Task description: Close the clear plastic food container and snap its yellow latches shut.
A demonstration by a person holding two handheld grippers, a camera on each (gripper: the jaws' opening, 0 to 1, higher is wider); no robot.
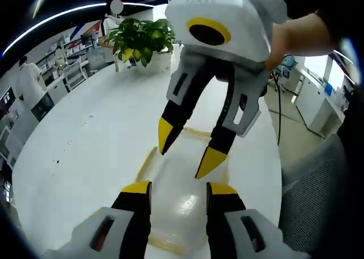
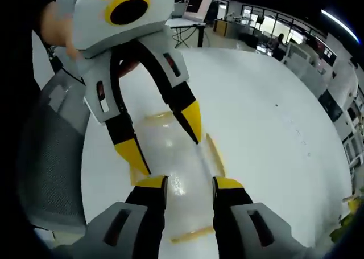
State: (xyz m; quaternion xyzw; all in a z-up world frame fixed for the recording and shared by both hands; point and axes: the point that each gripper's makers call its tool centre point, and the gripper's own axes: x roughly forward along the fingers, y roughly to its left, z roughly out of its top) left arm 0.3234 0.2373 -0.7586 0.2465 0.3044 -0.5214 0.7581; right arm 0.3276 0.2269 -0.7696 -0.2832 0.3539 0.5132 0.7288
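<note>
Left tool (image 1: 177, 186): jaws parted, rising from the bottom of the left gripper view, straddling the near end of the clear plastic food container (image 1: 181, 205) without visibly gripping it. Right tool (image 2: 189, 183): jaws likewise apart at the bottom of the right gripper view, holding nothing, set either side of the container's opposite end; it also enters the left gripper view from the upper right, tips hanging just above the lid. Container: lies at lower centre of both frames on the white round surface (image 1: 85, 145), lid apparently down; contents cannot be told through the glare. Yellow latches (image 2: 214, 155): flared outward along the edges, seemingly unsnapped. Potted plant (image 1: 141, 38): upper left, well apart. Risk: uneven downward pressure could slide the light container across the smooth surface, or a tip could slip off a latch and leave it half-seated.
</note>
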